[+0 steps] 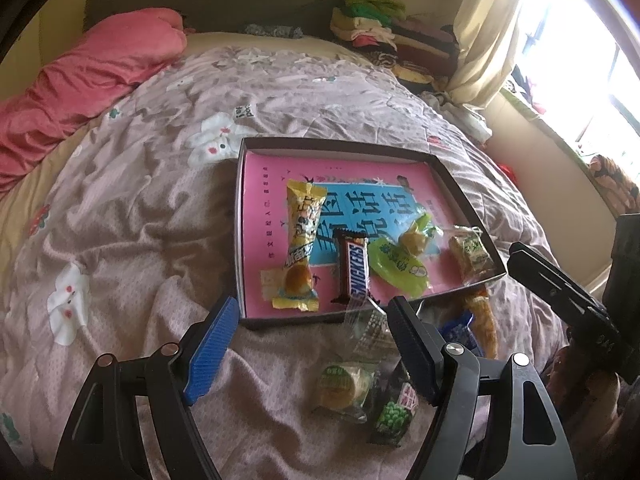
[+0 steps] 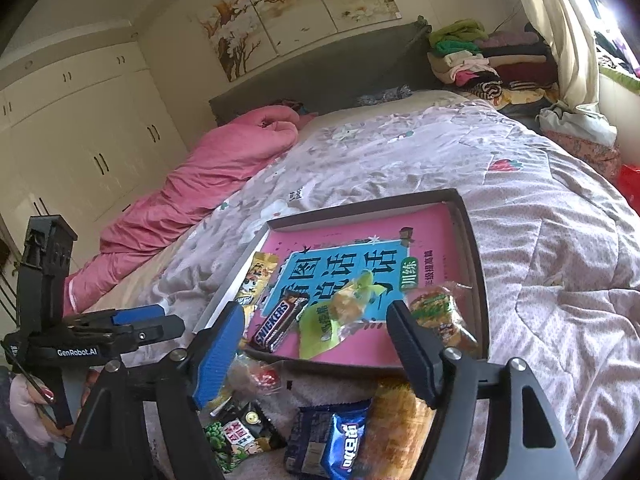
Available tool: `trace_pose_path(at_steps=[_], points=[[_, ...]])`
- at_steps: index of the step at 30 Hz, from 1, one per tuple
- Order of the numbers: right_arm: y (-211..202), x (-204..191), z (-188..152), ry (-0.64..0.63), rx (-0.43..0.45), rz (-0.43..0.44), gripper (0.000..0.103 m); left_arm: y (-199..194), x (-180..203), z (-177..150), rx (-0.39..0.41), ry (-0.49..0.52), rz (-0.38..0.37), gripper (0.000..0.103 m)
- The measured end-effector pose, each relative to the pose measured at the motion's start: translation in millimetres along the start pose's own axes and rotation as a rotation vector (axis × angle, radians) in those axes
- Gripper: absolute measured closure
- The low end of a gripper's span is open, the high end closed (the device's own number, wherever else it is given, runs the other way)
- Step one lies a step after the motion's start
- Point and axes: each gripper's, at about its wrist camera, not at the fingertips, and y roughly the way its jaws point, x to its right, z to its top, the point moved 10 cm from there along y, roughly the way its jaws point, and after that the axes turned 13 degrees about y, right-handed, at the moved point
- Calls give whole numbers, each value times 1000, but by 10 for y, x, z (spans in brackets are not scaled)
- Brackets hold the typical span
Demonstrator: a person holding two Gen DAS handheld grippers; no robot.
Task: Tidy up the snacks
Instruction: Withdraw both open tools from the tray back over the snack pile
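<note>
**Snacks in the Box, Snacks on the Bed**

A shallow dark cardboard box (image 1: pixel 464 184) with a pink and blue book cover inside sat on a bed with a pale pink flowered quilt (image 1: pixel 120 220). Inside the box lay a long yellow snack packet (image 1: pixel 300 240), a brown Snickers chocolate bar (image 1: pixel 354 268), a bright green wrapper with a small cake in it (image 1: pixel 400 264) and a clear packet with a green label (image 1: pixel 470 256) by the box's right wall. The Snickers bar lay between the yellow packet and the green wrapper.

More snacks lay on the quilt, just in front of the box: a round cake in a clear wrapper (image 1: pixel 344 388), a dark bag of green peas (image 1: pixel 394 412), a blue Oreo packet (image 2: pixel 344 444) and an orange-brown baked snack in clear plastic (image 2: pixel 400 428).

The left gripper (image 1: pixel 308 344) with blue pads hung over the snacks on the quilt. Its jaws stood wide apart and held nothing.

The right gripper (image 2: pixel 316 340) pointed at the near edge of the box. Its jaws stood apart too, with nothing pinched between them.

A rolled-up pink blanket (image 2: pixel 208 176) lay along the far side of the bed.
</note>
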Motion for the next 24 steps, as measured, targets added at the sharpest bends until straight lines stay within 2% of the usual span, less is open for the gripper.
trace_pose_path(at_steps=[9,13,24], points=[[-5,-73,-93,11,-22,24,29,3,6,-139,-25,11,-8,25],[11,-115,-160,20,-42,37,25,35,45,-217,-42,16,-19,25],[27,-211,-311,7,-77,53,25,122,157,-405,-92,39,-38,25]])
